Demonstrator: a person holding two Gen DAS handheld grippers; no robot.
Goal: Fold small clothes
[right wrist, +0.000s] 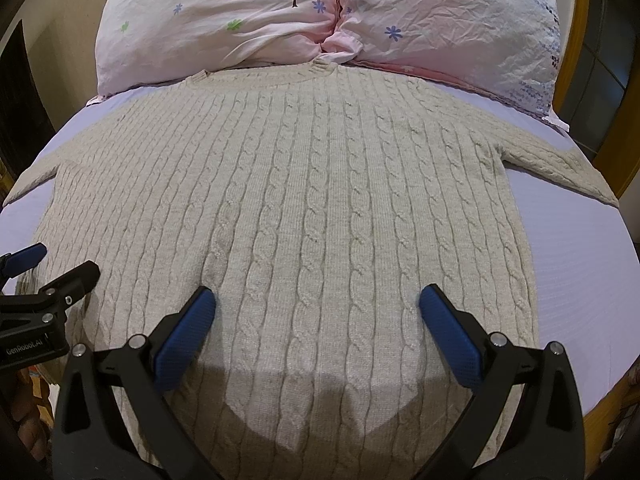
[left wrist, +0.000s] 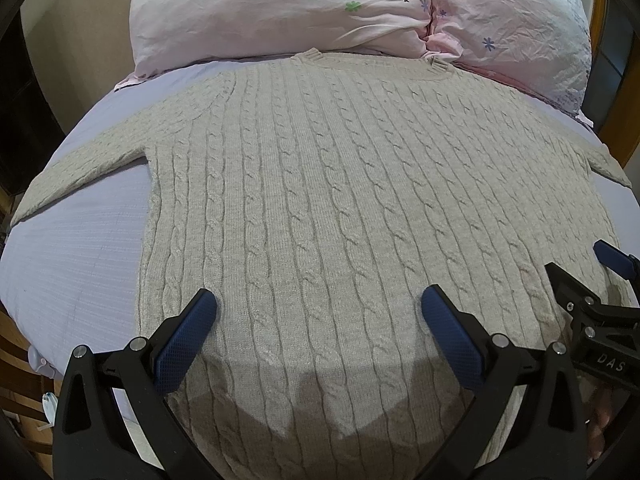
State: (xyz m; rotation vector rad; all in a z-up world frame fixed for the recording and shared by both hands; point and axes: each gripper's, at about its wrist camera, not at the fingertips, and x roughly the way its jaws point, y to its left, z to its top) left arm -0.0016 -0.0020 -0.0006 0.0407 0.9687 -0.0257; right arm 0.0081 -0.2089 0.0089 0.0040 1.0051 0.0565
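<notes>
Sweater (left wrist: 320,200) covers most of the bed, and it lies flat with its front up. It is a light grey knit with twisty rope lines that run from the neck down to the bottom edge. The neck (left wrist: 372,64) is at the far end and touches the pink pillows (left wrist: 280,12). The pillows have small flowers and a little tree drawn on them. Both sleeves are spread out to the sides. One sleeve (left wrist: 80,160) reaches across the pale purple sheet (left wrist: 72,248) on the left. The other sleeve (right wrist: 560,168) reaches out to the right.

The left gripper (left wrist: 319,308) hangs over the bottom part of the sweater, on its left side. Its two blue fingers (left wrist: 188,336) are spread wide apart. They hold nothing. I cannot tell if the tips touch the wool.

The right gripper (right wrist: 318,306) hangs over the bottom part too, more to the right side. Its blue fingers (right wrist: 452,340) are also wide apart, and nothing is between them. It is hard to say if they touch the sweater.

The two grippers are side by side and close together. Each one shows at the edge of the other's view. Dark shadows from them fall on the wool near the bottom edge. A wooden bed frame (right wrist: 612,128) shows at the right side.
</notes>
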